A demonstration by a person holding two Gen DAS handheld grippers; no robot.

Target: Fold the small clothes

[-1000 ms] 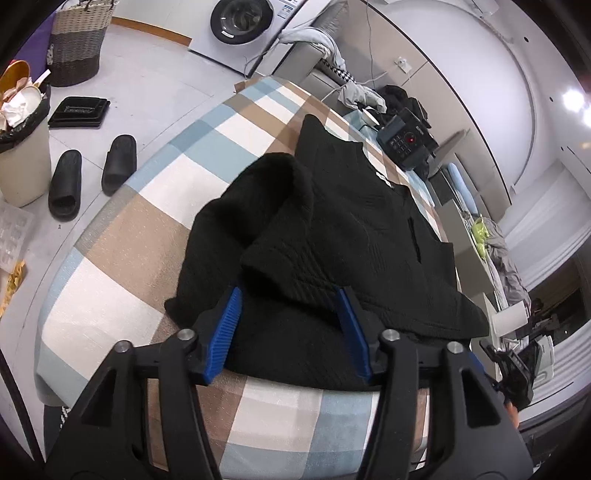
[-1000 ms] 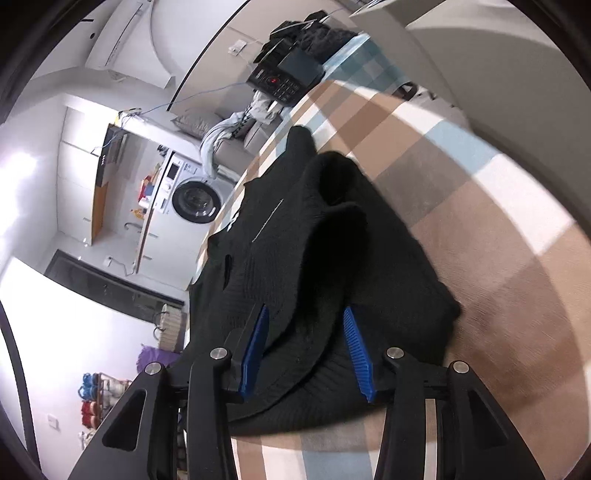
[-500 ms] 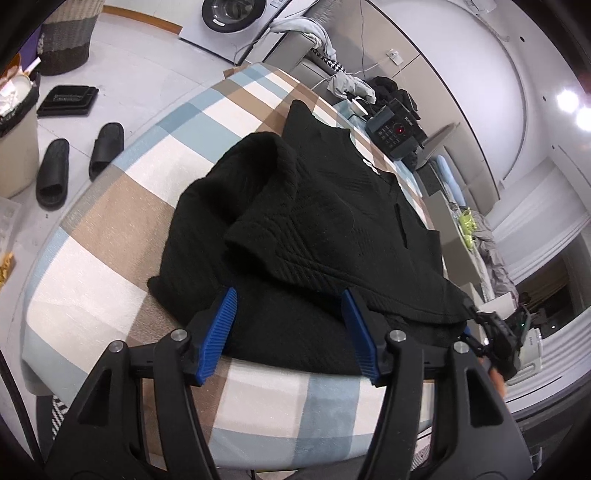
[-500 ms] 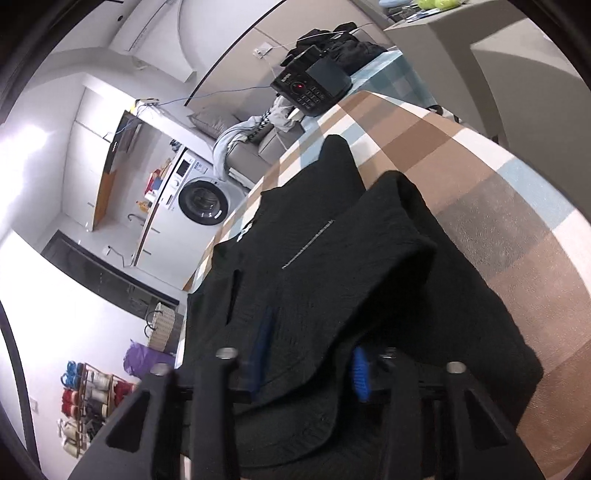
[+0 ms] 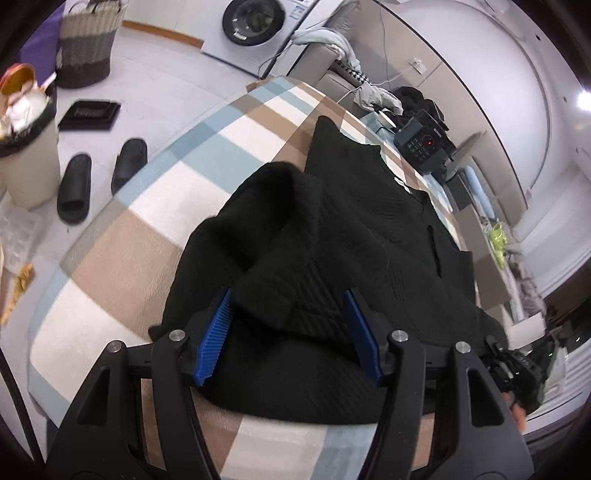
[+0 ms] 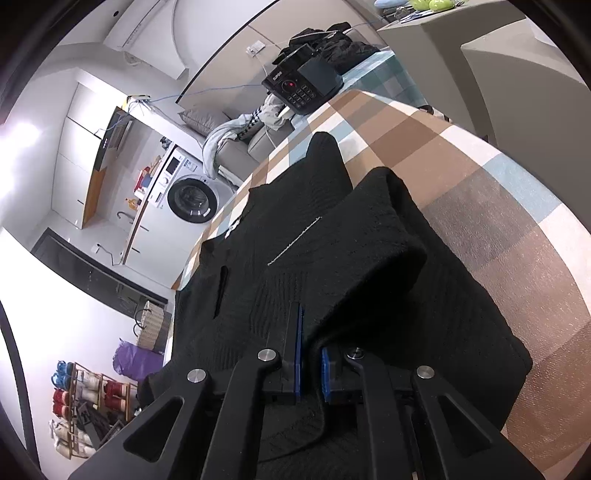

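1. Laundry-room setting: white front-load washing machine (image 5: pixel 255 22) at the back, pair of black slippers (image 5: pixel 99 181) on the pale floor, woven basket (image 5: pixel 88 40) in the corner.
2. Work surface is a table w/ a checked cloth in tan, blue and white (image 5: pixel 122 258); a dark keypad device (image 6: pixel 303 86) sits at its far end.
3. Task item: black ribbed knit garment (image 5: pixel 369 236), lying spread across the cloth, one side already doubled over into a raised bulge (image 6: pixel 388 229) nr the middle.
4. Step in hand, as I read it: taking hold of the near hem w/ both tools, prob. to carry it away from the person for the next fold.
5. Right gripper (image 6: pixel 310 354): blue pads nearly together and closing, w/ a fold of the knit pinched between them; grip looks made.
6. Left gripper (image 5: pixel 288 336): blue pads stand abt half apart, straddling a thick knit edge; fabric sits between them, no squeeze visible.
7. Next move calls for the left tool to clamp its side too, then both to lift evenly so the hem stays straight.
8. Risk, my guess: thick knit could slip out or drag the lower layer along.
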